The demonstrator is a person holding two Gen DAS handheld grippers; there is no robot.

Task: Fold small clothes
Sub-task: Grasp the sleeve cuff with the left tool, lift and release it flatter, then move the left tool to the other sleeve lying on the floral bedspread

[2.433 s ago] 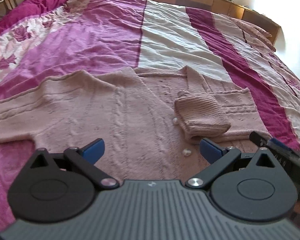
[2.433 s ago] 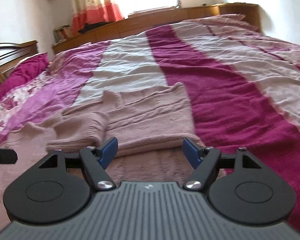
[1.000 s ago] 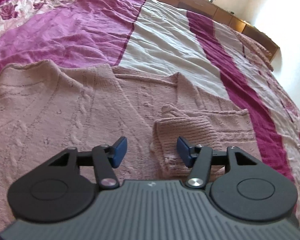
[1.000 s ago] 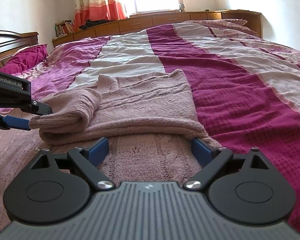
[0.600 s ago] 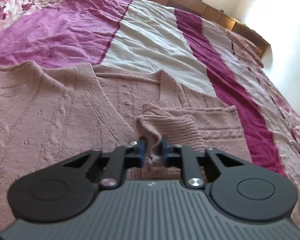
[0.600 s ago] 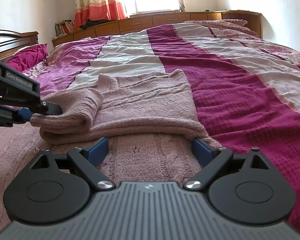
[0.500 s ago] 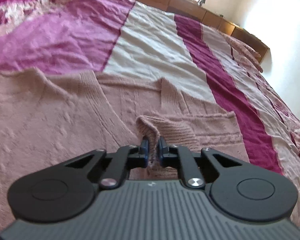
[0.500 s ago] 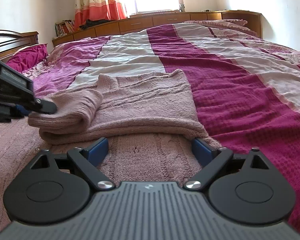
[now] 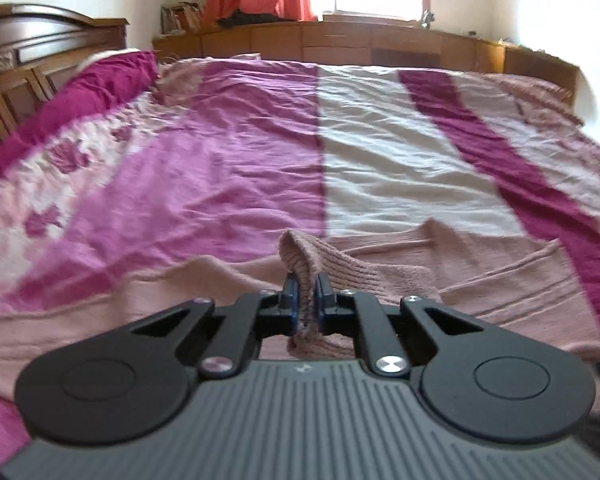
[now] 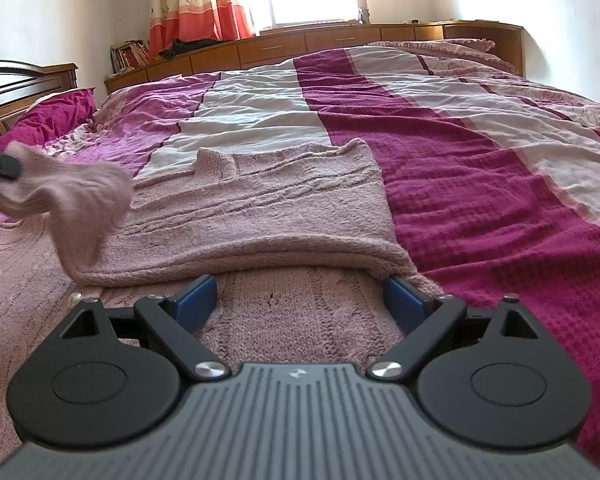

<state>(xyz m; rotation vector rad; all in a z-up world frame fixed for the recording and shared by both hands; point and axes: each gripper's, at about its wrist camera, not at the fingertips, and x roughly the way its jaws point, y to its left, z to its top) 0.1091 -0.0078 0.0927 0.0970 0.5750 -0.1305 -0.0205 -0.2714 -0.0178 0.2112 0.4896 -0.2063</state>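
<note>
A dusty-pink knitted cardigan [image 10: 260,208] lies spread on the bed, its right side folded over the body. My left gripper [image 9: 305,300] is shut on the ribbed cuff of the sleeve [image 9: 320,258] and holds it lifted above the garment. In the right wrist view that raised sleeve [image 10: 80,192] hangs at the far left, blurred, with the left gripper's tip [image 10: 0,166] at the frame edge. My right gripper [image 10: 300,300] rests low on the knit near the folded edge, open, with only flat fabric between its blue pads.
The bedspread [image 9: 360,152] is striped in purple, white and dark magenta. A dark wooden headboard [image 9: 28,68] and magenta pillow [image 9: 100,88] are at the left. Wooden cabinets [image 10: 320,44] run under the window beyond the bed.
My left gripper closed on the sleeve cuff and then rose with it, tilting up so the far wall shows. The sleeve has come off the folded panel. The right gripper has kept still.
</note>
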